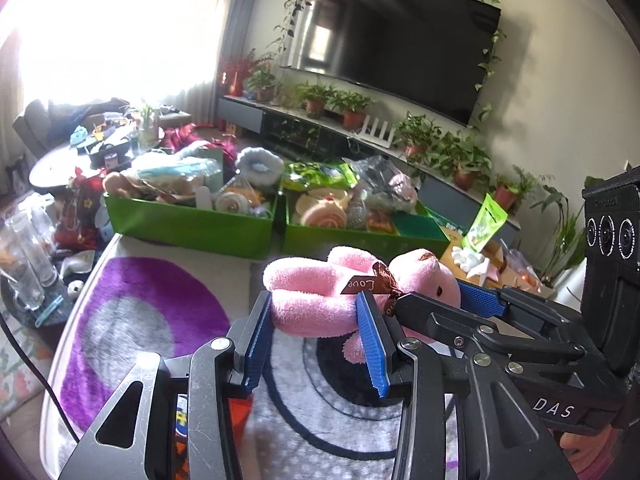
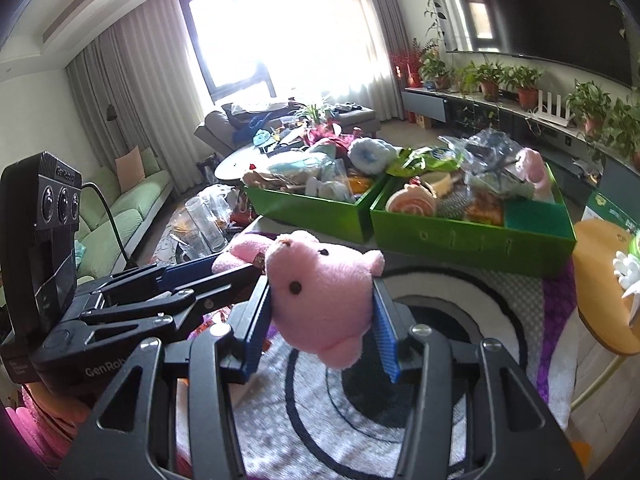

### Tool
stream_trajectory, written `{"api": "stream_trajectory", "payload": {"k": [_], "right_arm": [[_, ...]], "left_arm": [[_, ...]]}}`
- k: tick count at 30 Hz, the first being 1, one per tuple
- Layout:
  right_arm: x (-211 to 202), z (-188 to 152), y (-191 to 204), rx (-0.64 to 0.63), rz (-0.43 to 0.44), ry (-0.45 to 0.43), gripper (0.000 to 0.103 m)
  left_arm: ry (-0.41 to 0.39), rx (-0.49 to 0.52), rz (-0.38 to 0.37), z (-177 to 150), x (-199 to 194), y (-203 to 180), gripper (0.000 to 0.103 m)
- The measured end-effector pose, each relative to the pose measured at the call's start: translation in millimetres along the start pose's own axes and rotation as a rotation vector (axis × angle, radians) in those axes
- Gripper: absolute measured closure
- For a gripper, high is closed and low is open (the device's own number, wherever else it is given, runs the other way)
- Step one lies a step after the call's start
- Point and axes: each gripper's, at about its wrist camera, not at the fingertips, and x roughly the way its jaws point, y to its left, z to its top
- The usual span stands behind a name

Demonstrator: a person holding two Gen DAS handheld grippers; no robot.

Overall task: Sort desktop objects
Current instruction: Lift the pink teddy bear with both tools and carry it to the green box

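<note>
A pink plush toy (image 1: 316, 300) with a brown "Love" ribbon is held in the air between both grippers, above the round patterned mat (image 1: 140, 320). My left gripper (image 1: 316, 340) is shut on its body. My right gripper (image 2: 324, 320) is shut on its head (image 2: 320, 296), which faces the right wrist camera. The right gripper also shows in the left wrist view (image 1: 480, 304), coming in from the right. The left gripper shows in the right wrist view (image 2: 192, 276), coming in from the left.
Two green boxes (image 1: 188, 224) (image 1: 360, 240) full of mixed items stand side by side behind the mat. A round wooden stool top (image 2: 604, 280) with a white object is at the right. Glasses (image 1: 24, 264) stand on a low table at the left.
</note>
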Motion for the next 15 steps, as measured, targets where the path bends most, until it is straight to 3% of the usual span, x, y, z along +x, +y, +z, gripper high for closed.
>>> {"api": "stream_trajectory", "payload": {"k": [15], "right_arm": [[22.7, 36.7, 19.4, -0.026, 0.011, -0.021, 0.056]], "left_arm": [[-0.036, 0.007, 0.011, 35.4, -2.3, 30.4, 0.062]]}}
